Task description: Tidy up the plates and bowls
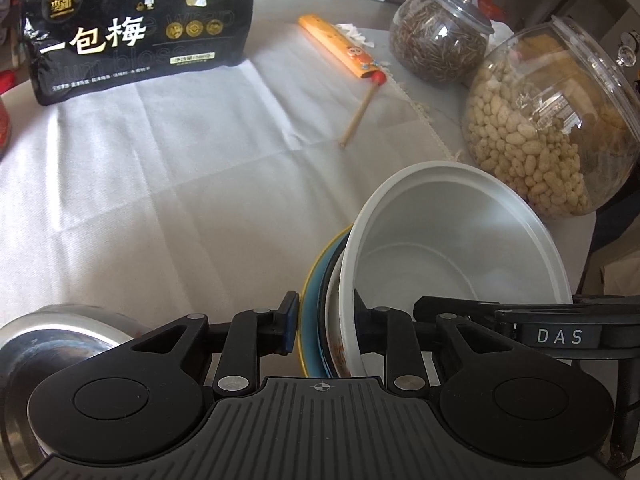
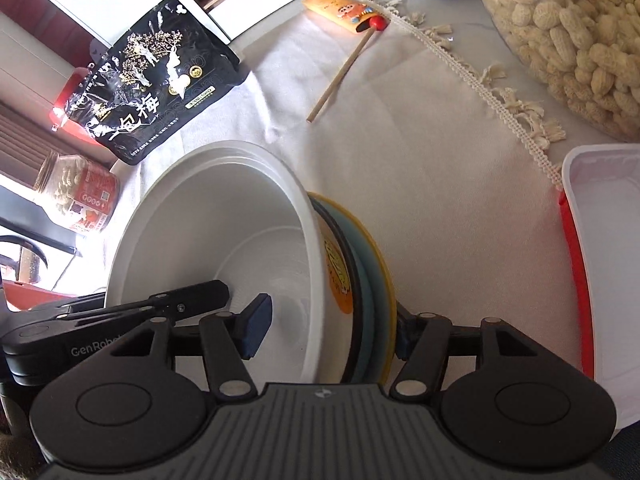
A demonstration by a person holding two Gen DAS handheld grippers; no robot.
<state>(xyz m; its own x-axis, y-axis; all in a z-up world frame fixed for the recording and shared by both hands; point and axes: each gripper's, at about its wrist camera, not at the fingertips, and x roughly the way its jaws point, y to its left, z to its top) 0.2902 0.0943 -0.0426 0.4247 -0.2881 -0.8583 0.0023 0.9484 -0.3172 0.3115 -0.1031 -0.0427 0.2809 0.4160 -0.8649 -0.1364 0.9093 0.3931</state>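
Note:
A stack of a white bowl [image 1: 452, 248] nested on a blue plate with a yellow rim [image 1: 310, 300] is tilted on edge above the white tablecloth. My left gripper [image 1: 326, 326] is shut on the stack's edge, one finger inside the bowl and one against the plate. My right gripper [image 2: 332, 326] grips the same stack from the other side, its left pad inside the white bowl [image 2: 224, 240] and its right pad behind the yellow-rimmed plate [image 2: 382, 280]. The other gripper's fingers show in each view.
A steel bowl [image 1: 52, 340] sits at lower left. A black snack bag [image 1: 132, 28], an orange chopstick sleeve [image 1: 340, 46] and two glass jars [image 1: 548, 120] stand on the table. A white and red tray [image 2: 604, 248] lies at right.

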